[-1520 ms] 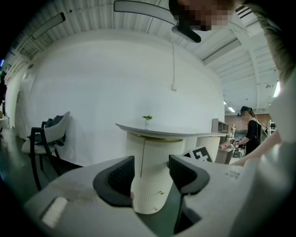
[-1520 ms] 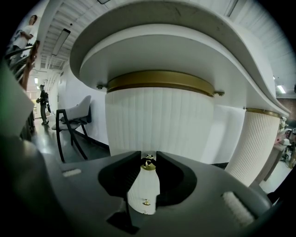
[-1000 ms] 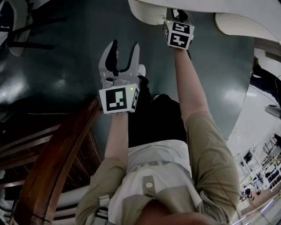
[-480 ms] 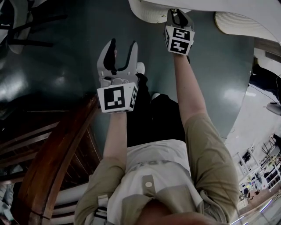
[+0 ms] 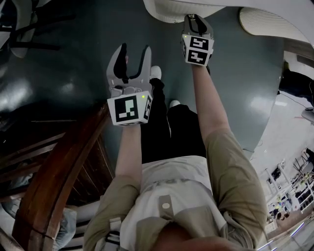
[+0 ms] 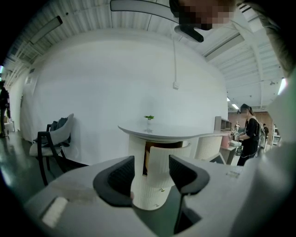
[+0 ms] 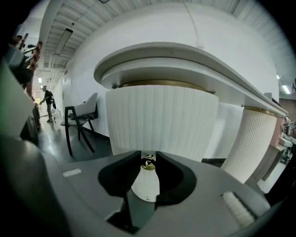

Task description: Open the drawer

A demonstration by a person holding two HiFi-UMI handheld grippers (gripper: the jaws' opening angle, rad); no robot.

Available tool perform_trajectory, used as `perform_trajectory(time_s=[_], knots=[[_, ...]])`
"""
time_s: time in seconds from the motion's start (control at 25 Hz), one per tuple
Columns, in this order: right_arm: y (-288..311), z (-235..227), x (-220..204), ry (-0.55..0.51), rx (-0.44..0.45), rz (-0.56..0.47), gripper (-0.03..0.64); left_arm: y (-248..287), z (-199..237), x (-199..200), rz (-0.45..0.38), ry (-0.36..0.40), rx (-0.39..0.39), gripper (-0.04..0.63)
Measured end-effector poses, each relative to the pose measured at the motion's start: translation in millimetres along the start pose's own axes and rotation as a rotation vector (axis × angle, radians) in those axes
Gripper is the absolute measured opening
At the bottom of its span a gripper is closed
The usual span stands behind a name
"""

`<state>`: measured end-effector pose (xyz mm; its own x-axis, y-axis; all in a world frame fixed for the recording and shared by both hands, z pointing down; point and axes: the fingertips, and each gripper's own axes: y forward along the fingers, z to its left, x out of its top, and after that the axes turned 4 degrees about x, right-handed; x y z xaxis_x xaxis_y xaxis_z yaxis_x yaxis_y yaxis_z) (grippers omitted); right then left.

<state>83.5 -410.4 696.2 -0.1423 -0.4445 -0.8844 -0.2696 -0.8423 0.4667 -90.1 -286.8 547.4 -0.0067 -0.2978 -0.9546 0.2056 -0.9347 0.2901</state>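
Observation:
The drawer (image 7: 159,122) has a curved, ribbed white front under a round white tabletop (image 7: 185,58). A small brass knob (image 7: 148,163) sits on that front, and my right gripper (image 7: 148,165) is shut on it, pads on either side. In the head view the right gripper (image 5: 195,18) reaches the white front (image 5: 171,9) at the top edge. In the left gripper view the ribbed front (image 6: 159,178) stands out from its pedestal with a brown gap (image 6: 147,159) behind it. My left gripper (image 5: 133,51) hangs open and empty over the dark floor, left of the right arm.
A brown wooden rail (image 5: 59,181) curves up at the lower left. A dark chair (image 7: 81,118) stands left of the pedestal, and a second ribbed column (image 7: 252,143) stands to its right. A person (image 6: 249,139) stands far off at the right.
In the head view the right gripper has come back a little toward the body, still on the knob. The left gripper has hardly moved.

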Motion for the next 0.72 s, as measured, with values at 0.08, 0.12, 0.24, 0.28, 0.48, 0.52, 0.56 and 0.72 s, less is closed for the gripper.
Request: perform_trajectory(time_s=[0.08, 0.12, 0.24, 0.28, 0.48, 0.52, 0.56, 0.72], knots=[[-4, 2, -3, 0.001, 0.005, 0.006, 0.104, -3, -1, 1, 0.006, 0.001, 0.003, 0.245], [-6, 2, -5, 0.003, 0.009, 0.008, 0.104, -5, -2, 2, 0.009, 0.002, 0.004, 0.245], [-15, 2, -10, 0.028, 0.022, 0.009, 0.104, -12, -6, 6, 0.013, 0.008, 0.006, 0.245], [-17, 3, -12, 0.034, 0.028, 0.007, 0.104, -14, -7, 7, 0.014, 0.010, 0.008, 0.245], [-29, 5, -18, 0.052, 0.050, -0.001, 0.104, -23, -8, 15, 0.018, 0.020, 0.014, 0.245], [-32, 6, -19, 0.055, 0.054, 0.000, 0.104, -25, -8, 17, 0.018, 0.021, 0.015, 0.245], [-35, 7, -21, 0.058, 0.056, 0.003, 0.104, -28, -9, 19, 0.018, 0.022, 0.016, 0.245], [-50, 10, -30, 0.067, 0.062, 0.021, 0.104, -40, -14, 25, 0.017, 0.024, 0.016, 0.245]])
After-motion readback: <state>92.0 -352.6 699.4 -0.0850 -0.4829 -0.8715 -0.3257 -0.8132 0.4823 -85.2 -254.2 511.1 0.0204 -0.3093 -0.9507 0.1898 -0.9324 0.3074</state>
